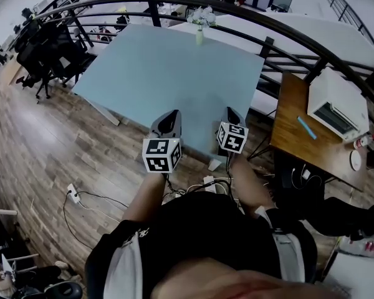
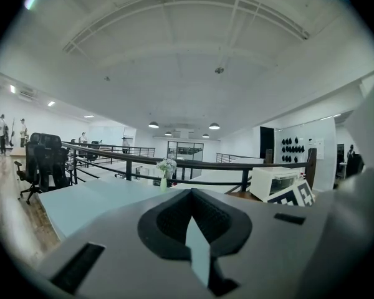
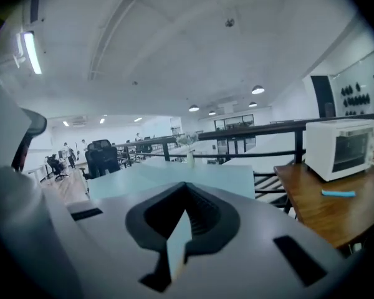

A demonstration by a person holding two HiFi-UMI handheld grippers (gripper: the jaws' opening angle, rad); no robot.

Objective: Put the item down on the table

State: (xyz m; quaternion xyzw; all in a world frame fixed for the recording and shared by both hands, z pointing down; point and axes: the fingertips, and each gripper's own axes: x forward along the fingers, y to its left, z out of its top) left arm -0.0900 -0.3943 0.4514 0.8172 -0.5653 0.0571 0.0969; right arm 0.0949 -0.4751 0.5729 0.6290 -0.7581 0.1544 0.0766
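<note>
My left gripper [image 1: 169, 121] and my right gripper [image 1: 233, 114] hang side by side over the near edge of a pale blue table [image 1: 168, 67]. Both are shut, and I see nothing held in either. In the left gripper view the black pads of the left gripper [image 2: 190, 193] meet at a seam. The right gripper view shows the right gripper [image 3: 186, 187] closed the same way. A small vase of white flowers [image 1: 200, 23] stands at the table's far edge, also seen as the vase [image 2: 165, 170] and the vase [image 3: 190, 157]. No loose item lies on the table top.
A wooden desk [image 1: 299, 129] to the right carries a white toaster oven [image 1: 338, 101] and a blue item [image 1: 306, 128]. A black railing [image 1: 262, 27] curves behind the table. Office chairs [image 1: 47, 48] stand at the left. A power strip [image 1: 73, 194] and cables lie on the floor.
</note>
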